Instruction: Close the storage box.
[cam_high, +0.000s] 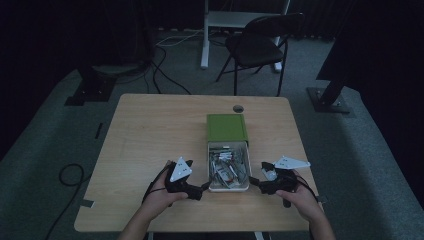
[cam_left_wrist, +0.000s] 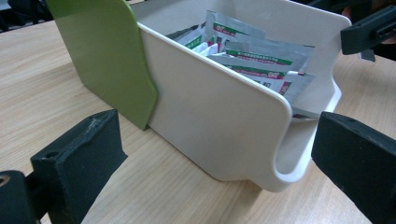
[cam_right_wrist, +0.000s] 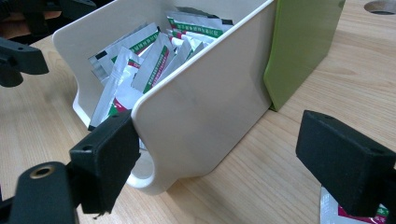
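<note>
The white plastic bin (cam_high: 229, 186), filled with silver foil sachets (cam_high: 226, 165) and partly inside a green sleeve (cam_high: 227, 127), sat on the wooden table (cam_high: 150, 130). The left claw (cam_high: 204, 188) and right claw (cam_high: 254, 181) flanked its near corners, both spread open, gripping nothing.

A white open-topped box (cam_high: 229, 186) full of silver sachets (cam_high: 226, 165) stands under its green lid (cam_high: 227, 127).
</note>
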